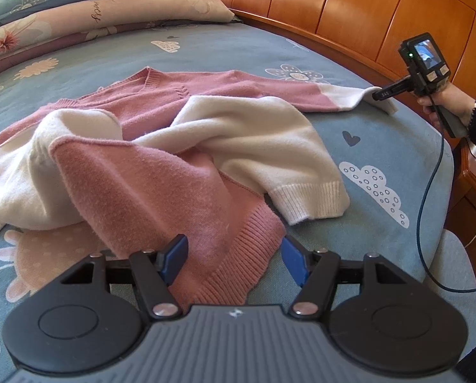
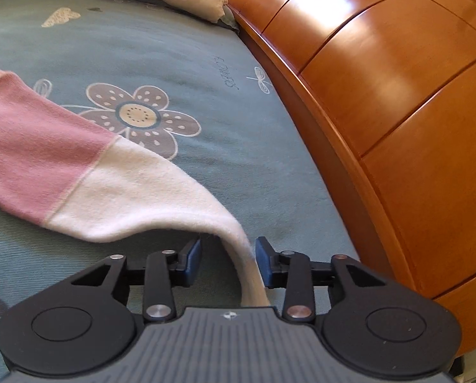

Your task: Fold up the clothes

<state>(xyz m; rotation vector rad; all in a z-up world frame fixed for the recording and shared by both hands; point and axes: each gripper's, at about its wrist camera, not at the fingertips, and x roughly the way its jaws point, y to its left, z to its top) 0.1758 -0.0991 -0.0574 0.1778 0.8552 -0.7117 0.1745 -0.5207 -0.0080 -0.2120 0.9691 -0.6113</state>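
A blue patterned bed (image 1: 238, 60) carries a crumpled pink-and-white sweater (image 1: 161, 166). Its white sleeve end (image 2: 161, 198) runs between the right tool's (image 2: 228, 261) parted pads, unclamped. The left tool (image 1: 234, 261) hangs spread above the pink hem.

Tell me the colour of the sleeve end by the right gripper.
Cream-white sleeve end, clearest in the right wrist view.

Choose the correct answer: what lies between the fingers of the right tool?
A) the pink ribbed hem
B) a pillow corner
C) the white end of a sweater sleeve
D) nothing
C: in the right wrist view the white sleeve end of the sweater drapes down between the fingers of the right tool, whose pads stand apart from it.
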